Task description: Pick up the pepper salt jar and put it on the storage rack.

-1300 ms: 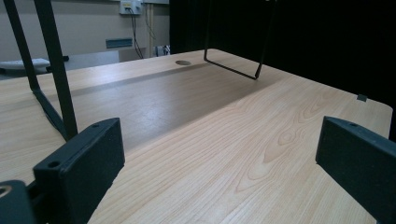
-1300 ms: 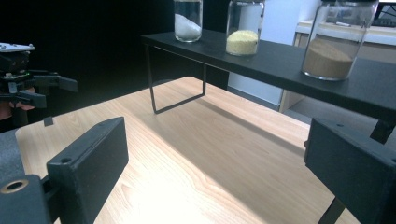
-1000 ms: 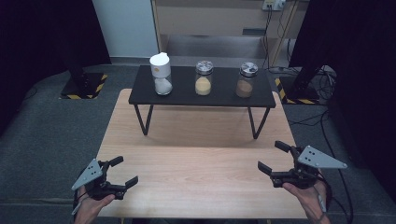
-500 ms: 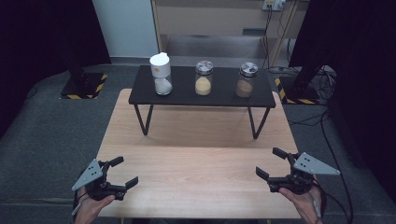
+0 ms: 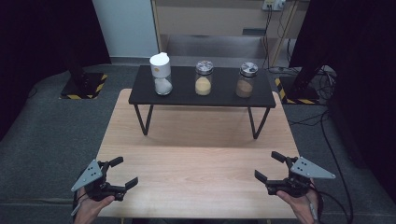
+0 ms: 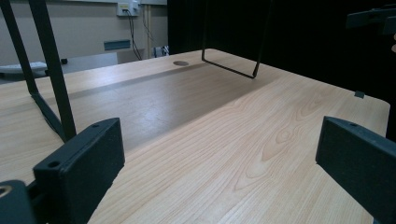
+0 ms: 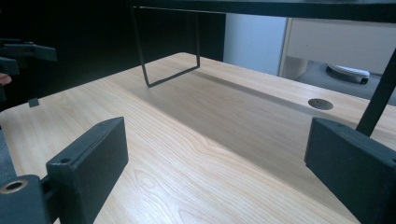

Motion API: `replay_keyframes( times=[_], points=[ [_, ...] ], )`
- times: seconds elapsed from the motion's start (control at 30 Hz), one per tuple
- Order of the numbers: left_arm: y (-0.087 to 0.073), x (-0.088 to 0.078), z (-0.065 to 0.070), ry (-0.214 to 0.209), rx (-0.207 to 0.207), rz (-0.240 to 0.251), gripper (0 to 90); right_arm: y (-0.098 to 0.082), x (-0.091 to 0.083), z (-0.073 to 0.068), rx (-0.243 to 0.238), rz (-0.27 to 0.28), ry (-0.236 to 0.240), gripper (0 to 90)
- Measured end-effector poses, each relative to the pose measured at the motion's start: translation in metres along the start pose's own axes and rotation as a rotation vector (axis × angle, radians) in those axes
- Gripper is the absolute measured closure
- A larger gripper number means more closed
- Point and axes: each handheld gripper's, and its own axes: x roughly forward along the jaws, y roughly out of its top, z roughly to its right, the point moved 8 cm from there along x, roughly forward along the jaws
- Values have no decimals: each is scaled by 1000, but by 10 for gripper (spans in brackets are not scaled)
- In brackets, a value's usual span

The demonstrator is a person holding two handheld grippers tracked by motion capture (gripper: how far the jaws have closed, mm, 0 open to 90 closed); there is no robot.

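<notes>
Both forearms cut off by the high view's bottom edge; jar (image 5: 203, 78) contents too small to identify.

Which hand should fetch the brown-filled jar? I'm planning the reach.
Probably right: the brown jar stands at the shelf's right end, on the side of the open, empty right tool.

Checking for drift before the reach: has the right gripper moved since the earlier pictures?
Yes. The right gripper has slid toward the table's near edge, lower in the high view.
</notes>
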Motion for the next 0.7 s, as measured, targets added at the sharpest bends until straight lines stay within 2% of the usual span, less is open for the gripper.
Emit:
replay_keyframes(
  times=[0.47, 0.7],
  points=[
    [0, 1, 1, -14, 10, 3, 1, -11, 1, 2, -3, -10, -3, 69],
    [0, 1, 1, -20, 15, 3, 2, -15, 5, 3, -4, -22, 15, 70]
  ],
)
